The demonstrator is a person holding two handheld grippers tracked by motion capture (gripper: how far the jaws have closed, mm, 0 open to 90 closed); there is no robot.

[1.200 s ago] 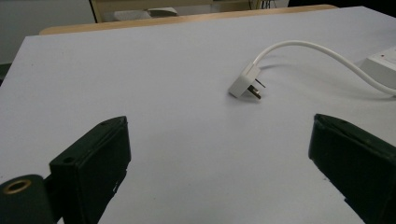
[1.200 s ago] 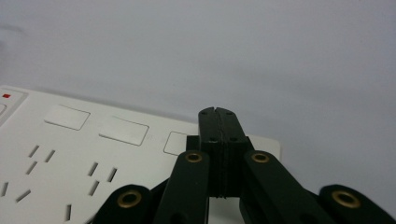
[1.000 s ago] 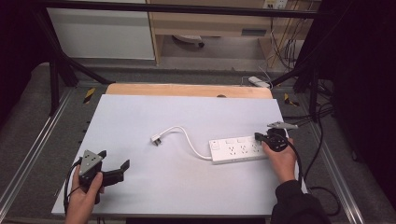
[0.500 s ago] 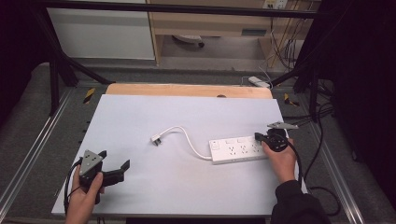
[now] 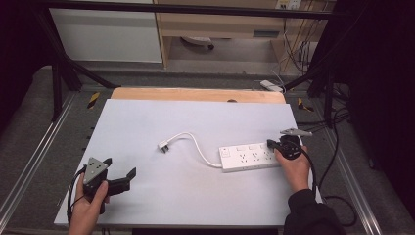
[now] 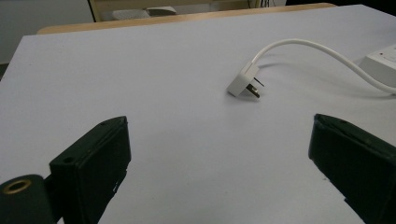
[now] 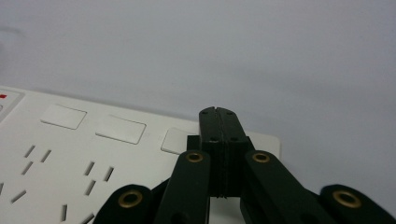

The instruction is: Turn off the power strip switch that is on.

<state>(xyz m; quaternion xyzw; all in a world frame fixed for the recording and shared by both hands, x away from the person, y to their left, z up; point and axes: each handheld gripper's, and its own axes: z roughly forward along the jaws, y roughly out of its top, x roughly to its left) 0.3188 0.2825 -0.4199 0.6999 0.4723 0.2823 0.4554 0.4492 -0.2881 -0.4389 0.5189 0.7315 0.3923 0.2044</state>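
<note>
A white power strip (image 5: 247, 156) lies on the right part of the white table (image 5: 195, 117). Its white cord (image 5: 195, 144) curves left to a white plug (image 5: 163, 146) lying near the middle. My right gripper (image 5: 270, 143) is shut with nothing between its jaws, tips over the strip's right end. In the right gripper view the closed jaws (image 7: 218, 112) sit above the strip (image 7: 70, 149), past its last switch. My left gripper (image 5: 120, 169) is open at the front left, well short of the plug. In the left gripper view the open jaws (image 6: 219, 154) face the plug (image 6: 243, 81).
A wooden strip (image 5: 195, 94) runs along the table's far edge. Black frame bars (image 5: 63, 73) stand at the left, and cables (image 5: 337, 122) hang off the right. A shelf unit (image 5: 220, 24) stands beyond the table.
</note>
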